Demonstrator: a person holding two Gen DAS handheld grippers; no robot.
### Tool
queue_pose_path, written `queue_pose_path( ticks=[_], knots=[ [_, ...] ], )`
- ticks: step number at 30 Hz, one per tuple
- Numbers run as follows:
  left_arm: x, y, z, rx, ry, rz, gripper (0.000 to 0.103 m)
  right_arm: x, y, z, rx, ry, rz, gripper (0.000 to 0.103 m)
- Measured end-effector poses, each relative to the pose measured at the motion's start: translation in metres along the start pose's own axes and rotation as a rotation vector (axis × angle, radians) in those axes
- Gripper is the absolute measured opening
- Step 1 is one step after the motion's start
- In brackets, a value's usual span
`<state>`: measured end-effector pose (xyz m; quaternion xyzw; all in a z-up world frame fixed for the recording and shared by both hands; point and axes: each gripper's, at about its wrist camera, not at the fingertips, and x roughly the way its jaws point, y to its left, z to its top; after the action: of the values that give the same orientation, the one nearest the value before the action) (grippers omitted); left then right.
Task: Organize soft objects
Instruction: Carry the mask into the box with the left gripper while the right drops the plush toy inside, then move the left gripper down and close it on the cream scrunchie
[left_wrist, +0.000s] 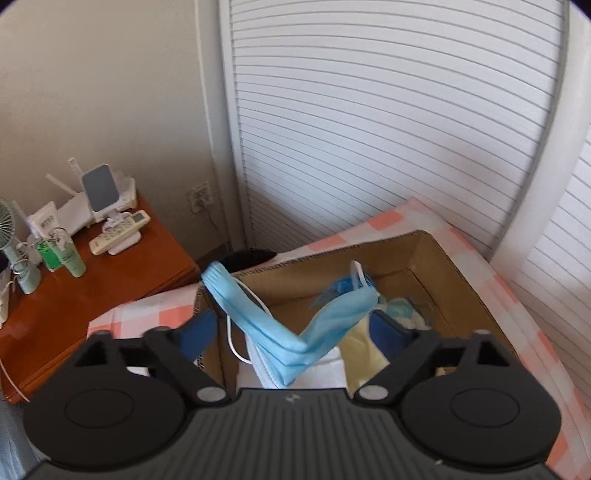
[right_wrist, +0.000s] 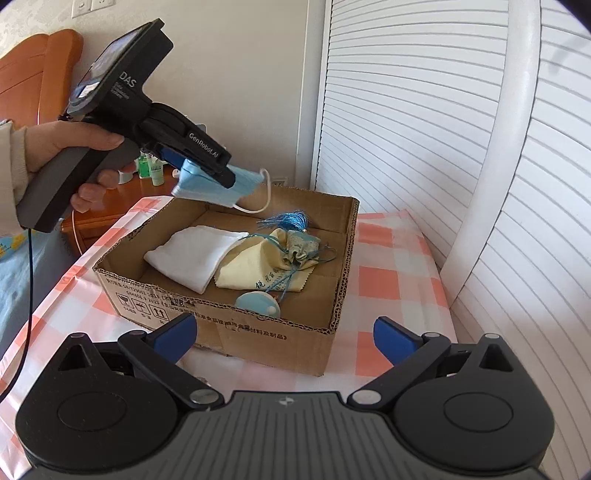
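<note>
- My left gripper (right_wrist: 207, 173) hangs over the cardboard box (right_wrist: 258, 332), jaws spread; 1 blue face mask (left_wrist: 291, 328) sags between them in a V, long axis running jaw to jaw, whether it touches the pads I cannot tell
- My right gripper (right_wrist: 284, 338), spread and empty, sits near the front wall
- Inside: 1 white cloth (right_wrist: 195, 254), 1 yellow cloth (right_wrist: 255, 271), 1 tasselled pouch (right_wrist: 301, 245)

A tabletop (right_wrist: 388, 266) covered in a pink-and-white checked cloth (right_wrist: 373, 236) carries an open cardboard box (right_wrist: 258, 332), which sits directly on the cloth beside white louvered doors (right_wrist: 424, 129).
</note>
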<state>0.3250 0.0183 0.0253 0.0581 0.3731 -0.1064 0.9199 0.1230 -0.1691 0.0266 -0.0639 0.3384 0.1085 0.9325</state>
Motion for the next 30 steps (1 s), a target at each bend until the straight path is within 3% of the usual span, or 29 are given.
queue_pose_path(
  ticks=[11,19,26,30],
  knots=[
    [-0.043,-0.001,-0.04,0.023,0.001,-0.034,0.095,-0.004,0.005,-0.011,0.042,0.004,-0.017,0.103],
    [-0.093,-0.008,-0.098,0.077,-0.014,-0.002,0.1,-0.011,0.019,-0.028,0.045,0.024,-0.03,0.103],
    [-0.125,-0.011,-0.156,0.035,-0.041,0.046,0.101,0.0,0.034,-0.041,0.048,0.075,0.005,0.103],
    [-0.135,-0.011,-0.184,-0.04,-0.044,0.028,0.102,0.008,0.049,-0.048,0.026,0.1,0.033,0.103]
  ],
)
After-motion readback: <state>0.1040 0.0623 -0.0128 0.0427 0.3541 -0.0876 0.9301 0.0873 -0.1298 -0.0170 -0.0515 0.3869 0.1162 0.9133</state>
